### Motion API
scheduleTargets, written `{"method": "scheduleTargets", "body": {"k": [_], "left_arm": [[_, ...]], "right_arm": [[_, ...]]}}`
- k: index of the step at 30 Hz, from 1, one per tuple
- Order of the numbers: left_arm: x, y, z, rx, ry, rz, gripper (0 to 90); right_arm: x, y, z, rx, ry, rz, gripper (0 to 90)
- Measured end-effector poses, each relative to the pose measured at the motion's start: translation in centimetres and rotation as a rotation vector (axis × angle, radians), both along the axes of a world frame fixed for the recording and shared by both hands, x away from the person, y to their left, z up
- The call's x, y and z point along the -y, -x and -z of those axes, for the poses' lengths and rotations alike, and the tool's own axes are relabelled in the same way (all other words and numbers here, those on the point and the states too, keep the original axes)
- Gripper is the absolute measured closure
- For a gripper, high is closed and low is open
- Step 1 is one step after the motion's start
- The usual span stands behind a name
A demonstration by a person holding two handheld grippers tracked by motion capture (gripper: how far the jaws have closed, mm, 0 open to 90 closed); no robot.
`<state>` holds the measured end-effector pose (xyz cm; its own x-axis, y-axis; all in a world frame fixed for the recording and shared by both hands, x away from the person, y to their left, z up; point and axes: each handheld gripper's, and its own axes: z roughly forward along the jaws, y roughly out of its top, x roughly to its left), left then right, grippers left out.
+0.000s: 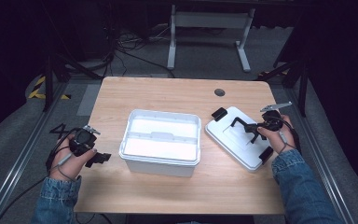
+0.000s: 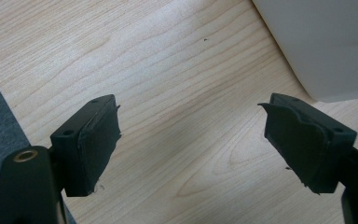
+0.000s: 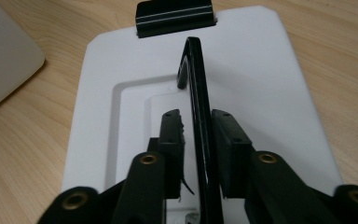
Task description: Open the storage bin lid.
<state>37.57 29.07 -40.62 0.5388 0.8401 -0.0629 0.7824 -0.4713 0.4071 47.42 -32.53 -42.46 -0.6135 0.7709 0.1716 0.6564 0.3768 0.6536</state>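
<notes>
A white lid (image 1: 228,140) with a raised black handle (image 1: 241,122) lies flat on the table's right side, with black clips at two ends. My right gripper (image 1: 254,130) reaches over it from the right. In the right gripper view its jaws straddle the upright handle (image 3: 196,84) on the lid (image 3: 270,79). The pads stand close on both sides, with a thin gap on the left, so my right gripper (image 3: 196,114) is open. My left gripper (image 1: 101,158) rests low at the table's left, and its jaws (image 2: 191,121) are spread wide over bare wood, holding nothing.
An open white plastic box (image 1: 161,163) stands in the middle of the wooden table, between the two grippers; its corner (image 2: 326,42) lies just ahead of the left jaws. A black clip (image 3: 175,16) sits at the lid's far end. A round cable hole (image 1: 219,92) marks the far edge.
</notes>
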Motion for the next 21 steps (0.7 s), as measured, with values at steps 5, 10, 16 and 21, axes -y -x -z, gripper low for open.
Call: {"method": "scheduleTargets", "body": {"k": [5, 10, 16, 21], "left_arm": [[0.1, -0.1, 0.0, 0.0, -0.001, 0.003, 18.7], [0.2, -0.1, 0.0, -0.001, -0.003, 0.006, 18.7], [0.1, -0.1, 0.0, -0.001, -0.003, 0.007, 18.6], [0.3, -0.2, 0.1, -0.008, -0.002, 0.008, 18.6]], "right_arm": [[0.1, 0.2, -0.6, 0.045, 0.003, 0.026, 59.0], [0.2, 0.4, -1.1, 0.073, 0.011, 0.036, 55.3], [0.1, 1.0, -2.0, 0.1, -0.001, 0.031, 54.6], [-0.5, 1.9, -3.2, 0.123, -0.01, 0.003, 53.5]]}}
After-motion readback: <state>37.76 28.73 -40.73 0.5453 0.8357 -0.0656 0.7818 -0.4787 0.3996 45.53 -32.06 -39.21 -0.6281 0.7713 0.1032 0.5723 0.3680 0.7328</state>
